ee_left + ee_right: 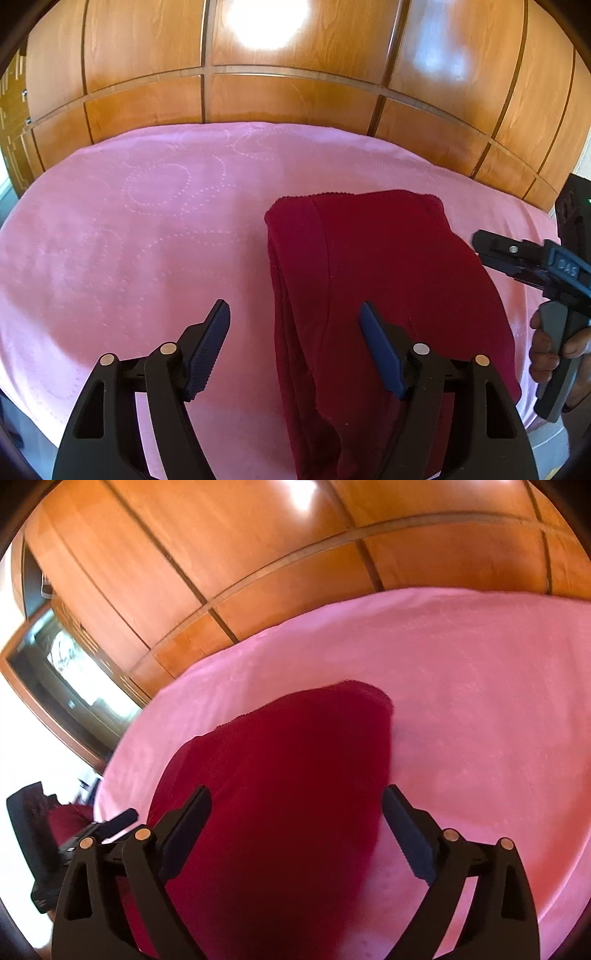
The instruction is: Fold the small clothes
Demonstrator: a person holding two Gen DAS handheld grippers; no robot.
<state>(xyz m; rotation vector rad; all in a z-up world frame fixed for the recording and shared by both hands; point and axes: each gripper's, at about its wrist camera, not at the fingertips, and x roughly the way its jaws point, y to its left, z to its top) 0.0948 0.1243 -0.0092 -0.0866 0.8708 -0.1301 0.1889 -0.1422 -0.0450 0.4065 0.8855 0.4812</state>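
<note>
**Garment folded, both jaws off it**

Wood-panelled wardrobe at 12 o'clock behind pink bed. Red garment lies flat on bed at 3 o'clock, doubled lengthwise w/ layered edge at left, prob. for next fold. Left gripper jaws apart, straddling that edge, nothing pinched. Right gripper jaws wide apart over cloth, no grip. TV at 9 o'clock, clear of work.

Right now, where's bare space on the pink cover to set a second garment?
Free: the wide stretch of pink cover left of the red garment, up to the wooden panels. Also free beyond the garment's far edge. Crowded: the near right side, where the left gripper and right gripper hang open over the garment.
</note>
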